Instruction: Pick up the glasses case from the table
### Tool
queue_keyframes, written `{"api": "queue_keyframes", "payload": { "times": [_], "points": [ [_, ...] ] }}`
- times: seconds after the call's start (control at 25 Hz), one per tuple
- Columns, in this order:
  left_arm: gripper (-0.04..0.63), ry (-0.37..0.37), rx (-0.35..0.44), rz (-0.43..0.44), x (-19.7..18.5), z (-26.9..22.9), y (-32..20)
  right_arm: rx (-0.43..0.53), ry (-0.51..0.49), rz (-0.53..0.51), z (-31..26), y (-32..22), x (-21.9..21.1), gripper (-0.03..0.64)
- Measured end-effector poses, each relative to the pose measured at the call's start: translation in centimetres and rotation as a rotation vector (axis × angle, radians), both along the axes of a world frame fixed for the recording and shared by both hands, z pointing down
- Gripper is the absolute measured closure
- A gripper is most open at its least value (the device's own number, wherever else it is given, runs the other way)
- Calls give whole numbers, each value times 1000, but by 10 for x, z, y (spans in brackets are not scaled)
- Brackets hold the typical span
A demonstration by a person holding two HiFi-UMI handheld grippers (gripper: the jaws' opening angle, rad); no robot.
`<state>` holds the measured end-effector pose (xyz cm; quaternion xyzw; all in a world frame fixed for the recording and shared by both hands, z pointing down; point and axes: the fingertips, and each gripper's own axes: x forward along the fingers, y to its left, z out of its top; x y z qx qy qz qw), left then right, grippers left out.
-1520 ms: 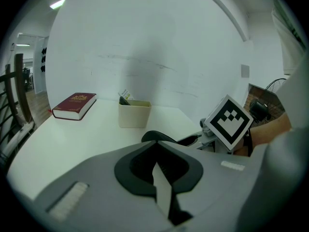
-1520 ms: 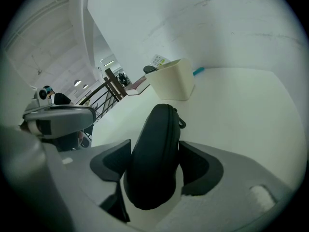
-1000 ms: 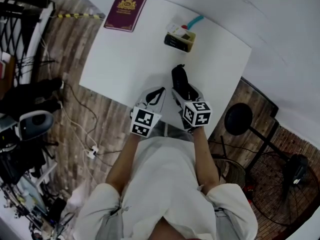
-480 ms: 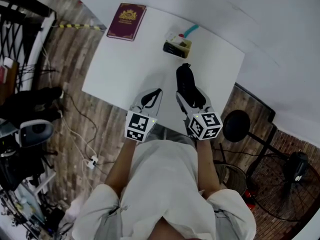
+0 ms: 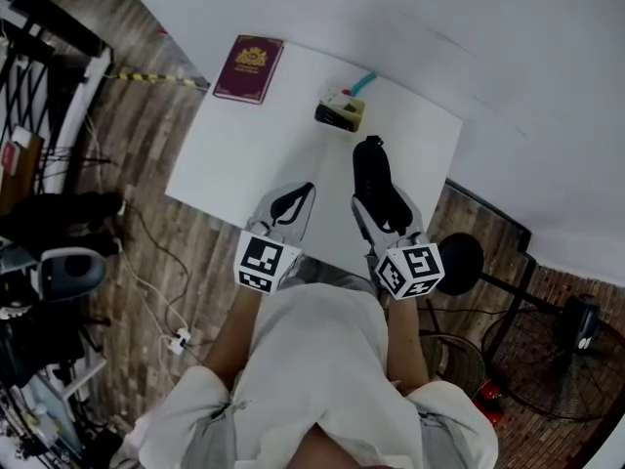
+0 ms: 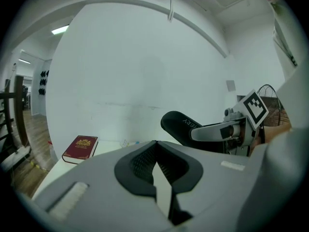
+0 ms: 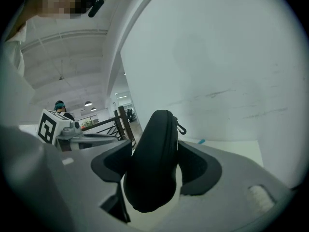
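The black zip glasses case (image 5: 370, 164) hangs above the white table (image 5: 244, 164), on edge between the pads of my right gripper (image 5: 383, 201), which is shut on it. In the right gripper view the case (image 7: 154, 163) fills the gap between both fingers (image 7: 112, 162) and sticks out past them. My left gripper (image 5: 296, 195) floats beside it to the left, over the table's near edge, shut and holding nothing. In the left gripper view its pads (image 6: 140, 161) meet at the tip, and the case (image 6: 186, 127) shows on the right, held by the other gripper.
A maroon book (image 5: 248, 68) lies at the table's far left corner. A small box (image 5: 341, 109) with a teal item sits near the far edge. A black stool (image 5: 461, 254) and a fan (image 5: 547, 360) stand on the wood floor at right. Cables run along the floor at left.
Both grippers have risen toward the camera. The case has gone up with the right gripper, away from the tabletop. The book and small box have stayed in place.
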<state>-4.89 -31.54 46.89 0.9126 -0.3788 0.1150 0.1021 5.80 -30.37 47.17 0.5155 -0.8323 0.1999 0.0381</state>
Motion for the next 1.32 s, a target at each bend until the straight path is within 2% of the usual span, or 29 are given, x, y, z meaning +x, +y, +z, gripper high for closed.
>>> {"api": "queue_keyframes", "payload": {
  "times": [0.24,0.56,1.32],
  "points": [
    [578,23,60,16,-2,-33,10,68,15,19,-24,13,5,318],
    [578,43,81,54,11,-46,25,131,61,29,-42,29,6,321],
    [578,82,93,116,30,-61,48,157,87,60,-58,55,10,322]
  ]
}}
